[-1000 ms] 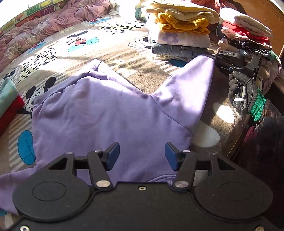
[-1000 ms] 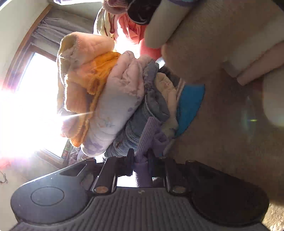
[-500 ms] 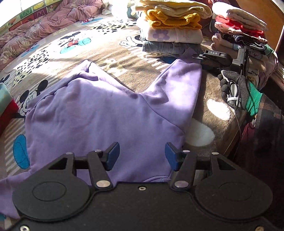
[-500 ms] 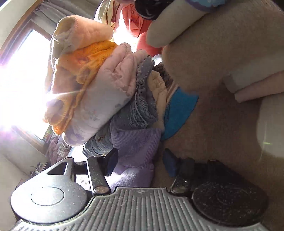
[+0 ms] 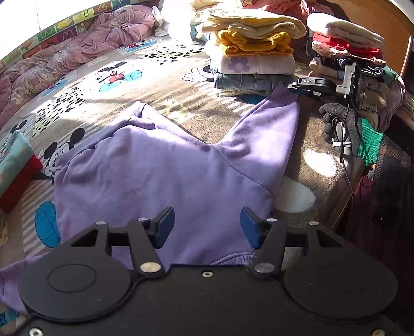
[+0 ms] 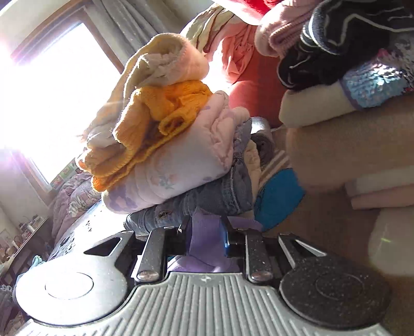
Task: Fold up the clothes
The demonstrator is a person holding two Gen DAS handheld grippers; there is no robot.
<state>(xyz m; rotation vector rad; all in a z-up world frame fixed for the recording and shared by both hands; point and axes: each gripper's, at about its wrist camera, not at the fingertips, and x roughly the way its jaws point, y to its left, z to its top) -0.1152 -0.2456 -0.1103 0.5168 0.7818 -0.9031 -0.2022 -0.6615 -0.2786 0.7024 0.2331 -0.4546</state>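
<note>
The purple sweatshirt (image 5: 160, 175) lies spread on the bed (image 5: 165, 77) just ahead of the left claw (image 5: 207, 227), whose jaws stand wide and hold nothing. The right claw (image 6: 207, 237) is clamped on the cuff of the sleeve (image 5: 269, 134), stretched out ahead toward the stack of folded clothes (image 5: 251, 51). The thick fleece looks soft, limp and light, so it should drape and crease easily; cuffs, hem and shoulder seams give the firmest hold.

bed (image 5: 165, 77): cartoon-print cover | window (image 6: 57, 85): glaring sunlight | curtain (image 6: 134, 23)
</note>
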